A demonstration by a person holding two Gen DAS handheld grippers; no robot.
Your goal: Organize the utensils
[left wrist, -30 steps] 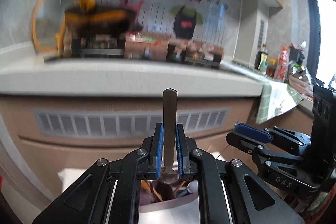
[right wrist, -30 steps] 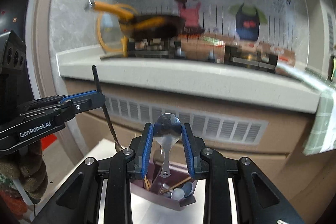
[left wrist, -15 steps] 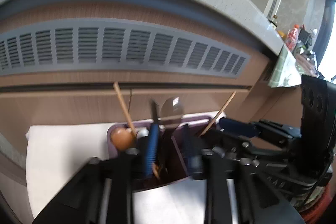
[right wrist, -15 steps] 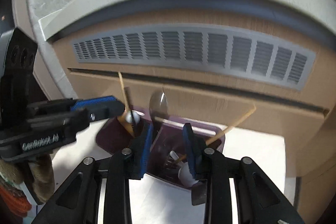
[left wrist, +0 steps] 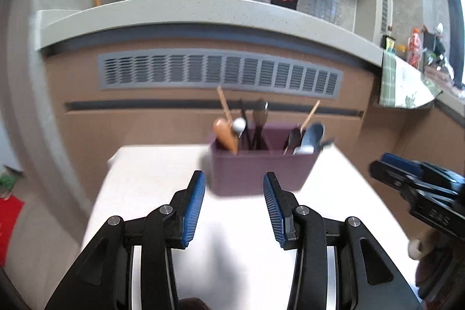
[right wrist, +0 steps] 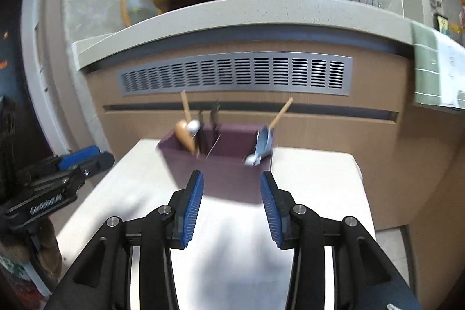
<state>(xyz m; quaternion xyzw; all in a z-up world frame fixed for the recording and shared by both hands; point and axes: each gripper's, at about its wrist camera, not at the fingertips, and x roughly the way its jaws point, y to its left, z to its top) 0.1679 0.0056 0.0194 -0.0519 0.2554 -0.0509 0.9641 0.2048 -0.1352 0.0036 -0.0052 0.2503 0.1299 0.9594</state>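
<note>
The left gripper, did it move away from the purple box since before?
Yes. The left gripper backed away from the purple box, which now sits ahead of its just-opened, empty jaws.

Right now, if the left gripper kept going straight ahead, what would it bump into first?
Most likely the purple utensil holder: it stands straight ahead of the open, empty left gripper on the white table. Depth is hard to judge.

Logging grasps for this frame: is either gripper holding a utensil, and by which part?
Nothing is held. The left gripper and right gripper have just been opening, nothing between them.
</note>
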